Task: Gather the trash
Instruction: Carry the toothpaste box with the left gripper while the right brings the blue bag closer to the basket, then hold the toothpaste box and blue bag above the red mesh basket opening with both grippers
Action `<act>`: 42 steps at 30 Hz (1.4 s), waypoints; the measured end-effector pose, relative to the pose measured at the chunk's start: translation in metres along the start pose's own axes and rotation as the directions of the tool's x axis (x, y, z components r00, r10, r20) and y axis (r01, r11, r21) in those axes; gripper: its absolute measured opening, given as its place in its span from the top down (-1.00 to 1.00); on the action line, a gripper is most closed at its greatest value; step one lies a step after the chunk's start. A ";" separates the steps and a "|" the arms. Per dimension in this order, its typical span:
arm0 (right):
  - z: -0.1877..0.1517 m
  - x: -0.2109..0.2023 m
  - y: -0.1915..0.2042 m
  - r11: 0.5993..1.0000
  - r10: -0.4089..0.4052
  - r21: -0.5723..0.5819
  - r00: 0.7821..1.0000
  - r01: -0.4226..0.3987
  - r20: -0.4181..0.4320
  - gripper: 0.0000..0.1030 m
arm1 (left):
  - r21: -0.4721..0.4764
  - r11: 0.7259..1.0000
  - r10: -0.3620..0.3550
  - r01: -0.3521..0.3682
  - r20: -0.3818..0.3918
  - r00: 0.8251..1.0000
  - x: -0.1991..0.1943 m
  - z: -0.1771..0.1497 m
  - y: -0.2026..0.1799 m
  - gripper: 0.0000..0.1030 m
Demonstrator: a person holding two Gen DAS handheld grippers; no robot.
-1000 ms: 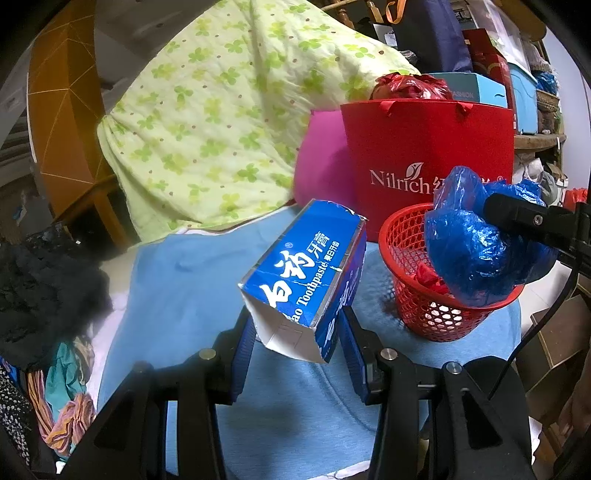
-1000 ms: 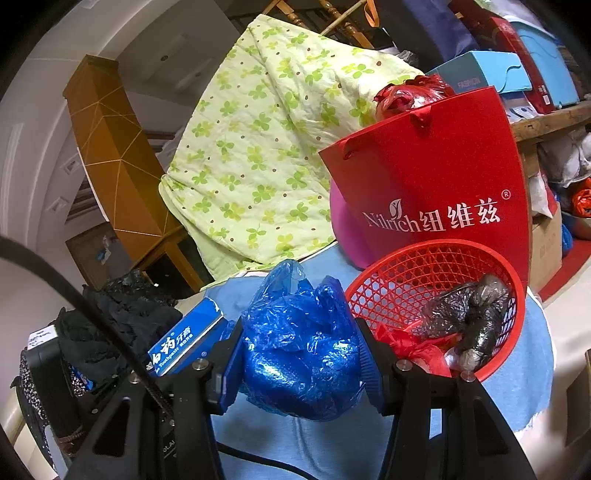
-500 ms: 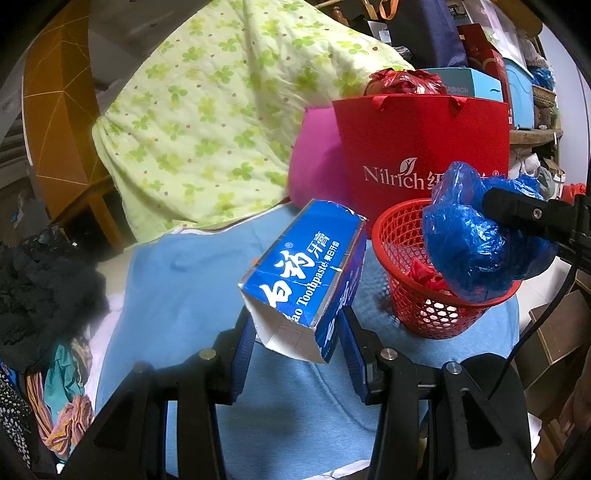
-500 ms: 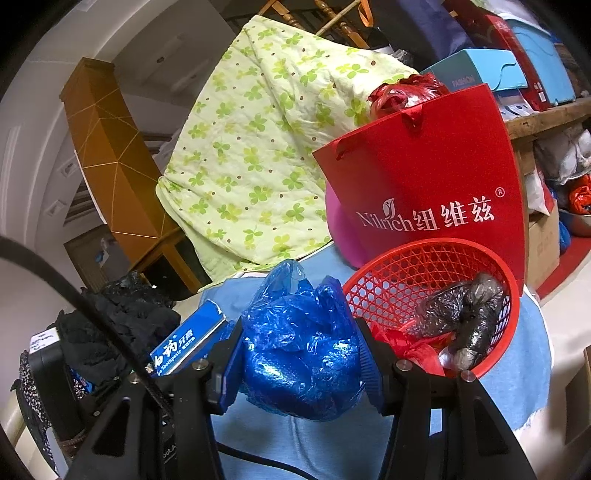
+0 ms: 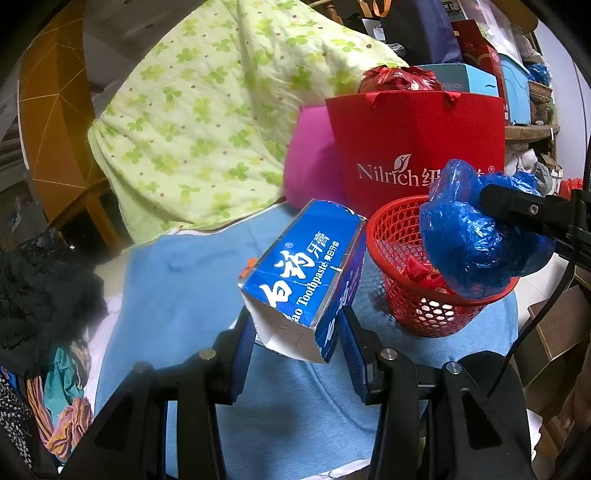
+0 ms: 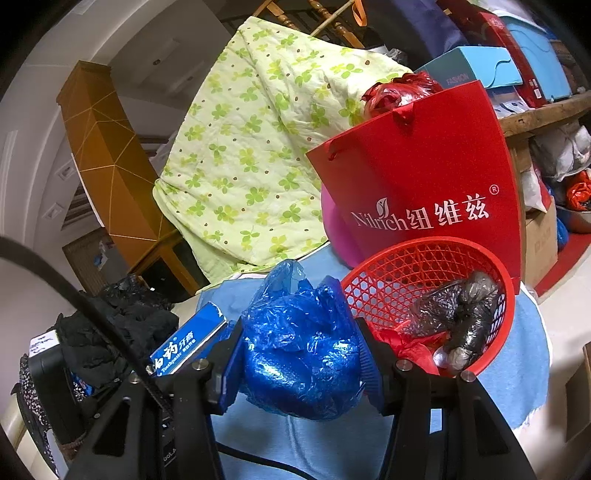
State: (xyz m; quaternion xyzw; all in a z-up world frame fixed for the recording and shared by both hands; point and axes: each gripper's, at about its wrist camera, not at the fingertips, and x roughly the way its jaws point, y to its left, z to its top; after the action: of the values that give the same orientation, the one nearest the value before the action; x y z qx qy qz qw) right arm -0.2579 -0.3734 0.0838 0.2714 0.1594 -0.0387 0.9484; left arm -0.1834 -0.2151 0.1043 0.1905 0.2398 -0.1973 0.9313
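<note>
One toothpaste box (image 5: 306, 273) clamped in left fingers (image 5: 242, 354), one blue bag (image 6: 303, 350) in right fingers (image 6: 367, 365), one red basket (image 6: 436, 291); unchanged throughout.

Ceiling: white (image 6: 44, 122), curving pale overhead, recessed panel up top.
Cabinet: tall orange-brown wood (image 6: 107, 173), thin pale lines across its face, left side.
Quilt: pale green, clover print (image 5: 207, 122), draped high behind the blue cloth (image 5: 177, 295).
Chair: wooden spindles (image 6: 321, 14) poking out above the quilt.
Shelf: rough wood plank (image 6: 543, 114) at right, boxes stacked on top.
Floor: light tiles (image 6: 569, 314), red mat (image 6: 565, 266) at the far right.
Light: dim, indoor.
</note>
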 end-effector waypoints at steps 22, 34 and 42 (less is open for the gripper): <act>0.003 0.004 -0.013 1.000 -0.007 0.018 1.000 0.007 -0.005 -0.11 | 0.027 0.999 -0.017 0.017 -0.008 1.000 0.006 0.002 -0.010 0.09; 0.002 0.003 -0.020 0.999 -0.014 0.033 1.000 0.014 -0.005 -0.11 | 0.040 0.999 -0.027 0.027 -0.018 0.999 0.009 0.001 -0.015 0.09; 0.004 0.004 -0.028 0.999 -0.021 0.043 1.000 0.021 -0.003 -0.11 | 0.047 0.998 -0.033 0.034 -0.025 0.999 0.012 0.000 -0.019 0.09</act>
State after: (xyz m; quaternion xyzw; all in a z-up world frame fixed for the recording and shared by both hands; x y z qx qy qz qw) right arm -0.2575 -0.3990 0.0719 0.2901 0.1626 -0.0517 0.9417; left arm -0.1828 -0.2343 0.0931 0.2107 0.2494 -0.2164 0.9201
